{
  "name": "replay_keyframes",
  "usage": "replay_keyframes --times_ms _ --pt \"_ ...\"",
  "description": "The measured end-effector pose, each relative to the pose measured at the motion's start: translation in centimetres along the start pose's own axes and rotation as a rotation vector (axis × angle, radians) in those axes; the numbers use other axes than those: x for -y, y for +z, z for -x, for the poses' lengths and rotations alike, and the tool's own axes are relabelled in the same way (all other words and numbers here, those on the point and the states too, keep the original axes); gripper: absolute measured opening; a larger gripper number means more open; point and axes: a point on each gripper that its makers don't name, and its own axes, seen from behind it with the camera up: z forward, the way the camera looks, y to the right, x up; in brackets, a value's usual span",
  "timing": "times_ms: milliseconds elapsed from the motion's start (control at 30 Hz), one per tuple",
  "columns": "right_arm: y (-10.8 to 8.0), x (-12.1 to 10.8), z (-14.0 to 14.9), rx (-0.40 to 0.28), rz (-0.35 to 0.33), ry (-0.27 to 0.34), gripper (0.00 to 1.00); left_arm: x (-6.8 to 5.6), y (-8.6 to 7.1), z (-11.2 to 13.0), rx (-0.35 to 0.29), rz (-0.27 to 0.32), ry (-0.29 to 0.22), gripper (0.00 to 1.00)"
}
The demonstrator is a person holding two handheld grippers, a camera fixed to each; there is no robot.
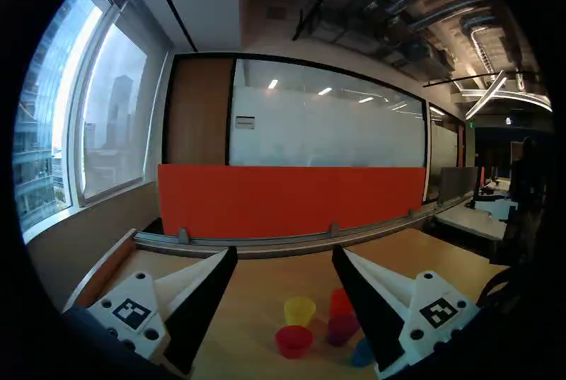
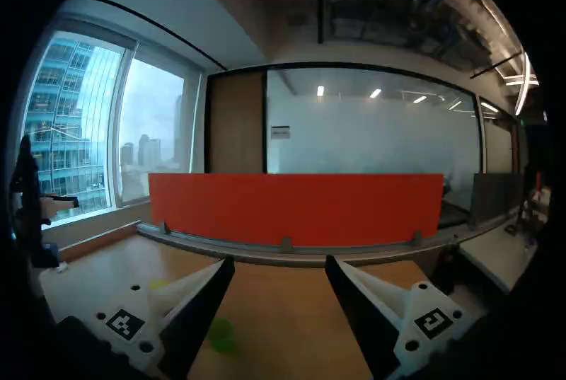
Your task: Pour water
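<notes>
My left claw (image 1: 283, 252) is released, empty; the cups (image 1: 339, 325) stand on the desk (image 1: 262, 288) near and below, between its fingers. My right claw (image 2: 279, 261), also released, has one green cup (image 2: 221, 334) low left. Left seems nearer.

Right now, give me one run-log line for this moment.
left gripper: open, empty | right gripper: open, empty | desk: yellow cup, red cup, purple cup, blue cup, green cup | pour: not yet started
</notes>
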Motion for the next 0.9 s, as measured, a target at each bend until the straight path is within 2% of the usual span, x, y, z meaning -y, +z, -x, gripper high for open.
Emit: replay_keyframes --times_ms 267,500,767,900 --pt "-0.2 2.5 -0.3 -0.003 -0.145 0.018 1.0 -2.6 -0.2 0.1 -0.002 0.113 -0.007 1.0" --pt "-0.6 4.8 -0.8 -0.002 -0.248 -0.008 1.0 -4.6 -0.5 0.0 0.0 0.202 -0.01 1.0" --pt "-0.9 6.4 -1.2 0.009 -0.311 -0.029 1.0 -6.7 -1.1 -0.2 -0.005 0.284 0.023 1.0" --pt "-1.0 6.8 -1.4 0.005 -0.324 -0.053 1.0 -7.2 -1.2 0.0 -0.005 0.309 0.027 1.0"
